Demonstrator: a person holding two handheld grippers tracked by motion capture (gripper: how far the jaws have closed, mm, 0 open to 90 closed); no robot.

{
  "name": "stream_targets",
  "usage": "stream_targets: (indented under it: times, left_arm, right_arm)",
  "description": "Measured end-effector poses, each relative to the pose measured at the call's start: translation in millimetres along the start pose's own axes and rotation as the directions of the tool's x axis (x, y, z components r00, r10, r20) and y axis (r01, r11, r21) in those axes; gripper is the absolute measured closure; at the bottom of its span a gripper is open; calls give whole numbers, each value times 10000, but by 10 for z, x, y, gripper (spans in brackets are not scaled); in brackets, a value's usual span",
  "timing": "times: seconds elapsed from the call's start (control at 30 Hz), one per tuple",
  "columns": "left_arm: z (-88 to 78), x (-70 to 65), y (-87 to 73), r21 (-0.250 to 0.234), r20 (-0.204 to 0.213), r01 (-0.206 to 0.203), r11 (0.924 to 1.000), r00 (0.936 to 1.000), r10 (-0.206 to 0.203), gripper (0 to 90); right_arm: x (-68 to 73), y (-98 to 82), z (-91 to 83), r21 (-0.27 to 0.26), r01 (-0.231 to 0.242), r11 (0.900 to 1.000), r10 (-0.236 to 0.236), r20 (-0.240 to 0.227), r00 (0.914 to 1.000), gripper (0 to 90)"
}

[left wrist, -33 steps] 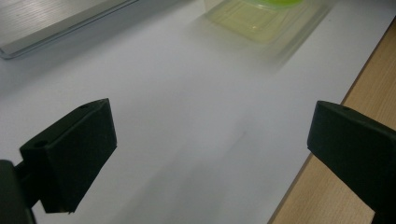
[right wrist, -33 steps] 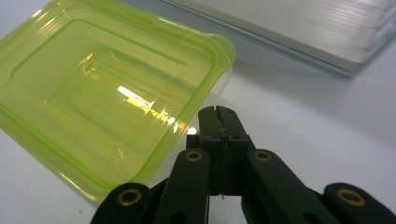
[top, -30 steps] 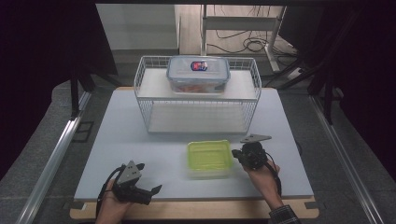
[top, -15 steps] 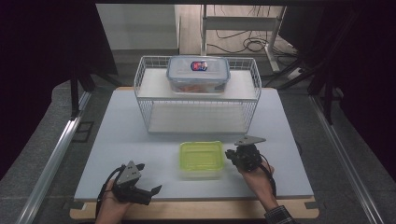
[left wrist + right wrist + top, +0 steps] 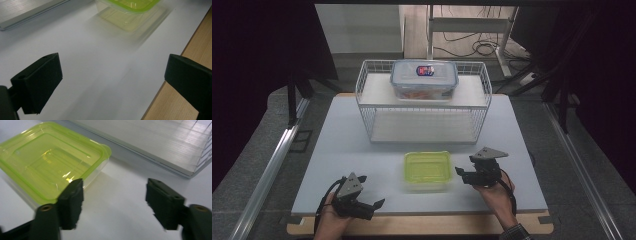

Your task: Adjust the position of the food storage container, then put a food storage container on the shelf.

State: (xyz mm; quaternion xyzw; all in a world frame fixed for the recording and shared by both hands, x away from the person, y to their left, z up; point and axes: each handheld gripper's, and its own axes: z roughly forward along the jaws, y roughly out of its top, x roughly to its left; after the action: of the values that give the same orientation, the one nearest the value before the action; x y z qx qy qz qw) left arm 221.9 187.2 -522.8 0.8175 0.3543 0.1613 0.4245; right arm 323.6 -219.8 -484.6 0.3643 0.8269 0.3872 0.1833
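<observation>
**Green-lidded box released on the table**

My right gripper (image 5: 460,173) has just spread its jaws; nothing sits between them. The box (image 5: 427,169), slid leftward since, rests just beside its left jaw. My left gripper (image 5: 373,200) idles, jaws apart.

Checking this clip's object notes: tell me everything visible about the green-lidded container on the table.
The green-lidded container is a shallow rectangular box with rounded corners, its see-through, clear-looking plastic base closed by a translucent yellow-green lid with a stepped centre panel and a small corner tab. It looks empty. It sits flat and upright on the white table, in front of the wire rack and apart from it. The right gripper stands just beside it, jaws having just opened, nothing between them; the pads don't press it.
</observation>
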Motion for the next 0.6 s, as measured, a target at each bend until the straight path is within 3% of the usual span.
stream_targets:
  times: [0.27, 0.6]
  left_arm:
    - [5, -2, 0, 53, -8, -27, 10000, 10000, 27, 14]
    - [3, -3, -2, 60, -15, -35, 10000, 10000, 36, 14]
  right_arm:
    - [-14, -63, -21, -18, -122, 9999, 122, -194, 9997, 113]
    - [-14, -96, -64, 1, -305, 9995, 304, -638, 9975, 58]
